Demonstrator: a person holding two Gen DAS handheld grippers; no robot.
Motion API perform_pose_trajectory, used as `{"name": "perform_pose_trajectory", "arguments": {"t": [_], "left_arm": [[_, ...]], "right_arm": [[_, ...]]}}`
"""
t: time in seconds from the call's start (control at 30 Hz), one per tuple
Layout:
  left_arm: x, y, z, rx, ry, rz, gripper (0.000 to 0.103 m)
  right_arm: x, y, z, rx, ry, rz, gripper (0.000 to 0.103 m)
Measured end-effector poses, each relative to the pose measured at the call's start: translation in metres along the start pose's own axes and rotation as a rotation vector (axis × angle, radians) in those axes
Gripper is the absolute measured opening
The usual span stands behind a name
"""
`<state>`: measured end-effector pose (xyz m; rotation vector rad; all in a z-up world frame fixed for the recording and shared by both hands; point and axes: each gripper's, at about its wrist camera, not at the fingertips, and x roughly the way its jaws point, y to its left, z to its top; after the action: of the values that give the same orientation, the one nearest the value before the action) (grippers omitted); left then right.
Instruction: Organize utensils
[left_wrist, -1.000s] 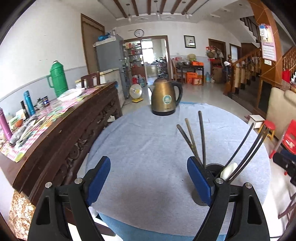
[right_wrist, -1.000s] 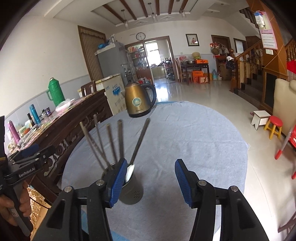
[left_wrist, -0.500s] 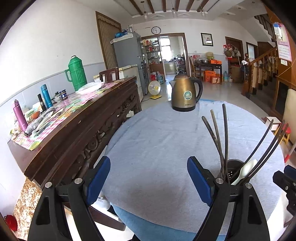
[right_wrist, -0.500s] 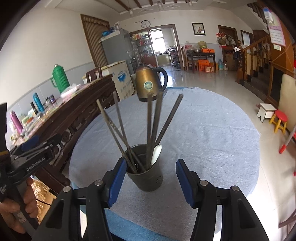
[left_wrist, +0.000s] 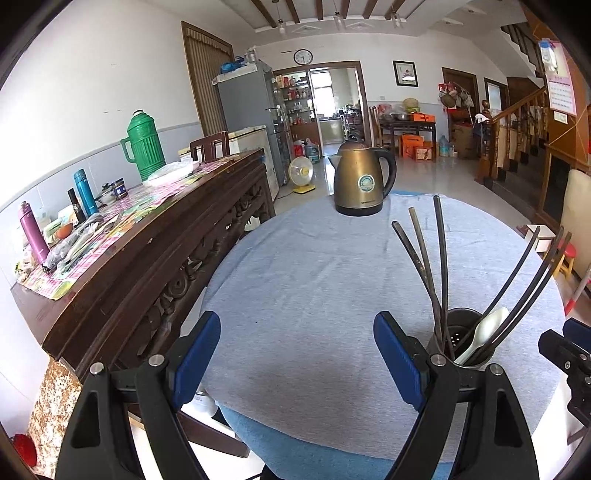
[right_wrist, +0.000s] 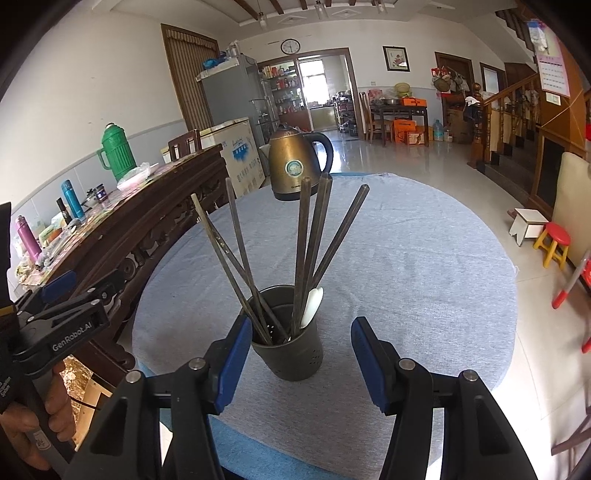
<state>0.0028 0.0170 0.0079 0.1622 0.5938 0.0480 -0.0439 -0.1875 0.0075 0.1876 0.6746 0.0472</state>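
Note:
A dark perforated utensil holder stands upright on the round table with its grey-blue cloth. It holds several dark chopsticks fanned out and a white spoon. My right gripper is open and empty, its blue pads either side of the holder, just in front of it. In the left wrist view the holder stands just right of my left gripper, which is open and empty over the near edge of the table. The spoon shows there too.
A brass-coloured electric kettle stands at the far side of the table. A dark carved wooden sideboard runs along the left, carrying a green thermos, bottles and clutter. Stools and a staircase are on the right.
Both grippers have drawn back toward the near edge of the table. The holder has come to lie between the right gripper's fingers in its view. Both stay open.

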Motion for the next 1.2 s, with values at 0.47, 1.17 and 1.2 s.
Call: {"name": "perform_pose_trajectory", "arguments": {"t": [0.47, 1.17, 1.2], "left_arm": [[0.0009, -0.0039, -0.0009, 0.007, 0.016, 0.0, 0.085], [0.0001, 0.0039, -0.0046, -0.01, 0.014, -0.009, 0.085], [-0.0002, 0.0043, -0.0052, -0.012, 0.012, -0.008, 0.085]], "right_arm": [[-0.0001, 0.0007, 0.0023, 0.002, -0.002, -0.005, 0.06], [0.0036, 0.0057, -0.0028, 0.006, 0.02, -0.026, 0.06], [0.0042, 0.0054, -0.0037, 0.008, 0.024, -0.029, 0.06]]}}
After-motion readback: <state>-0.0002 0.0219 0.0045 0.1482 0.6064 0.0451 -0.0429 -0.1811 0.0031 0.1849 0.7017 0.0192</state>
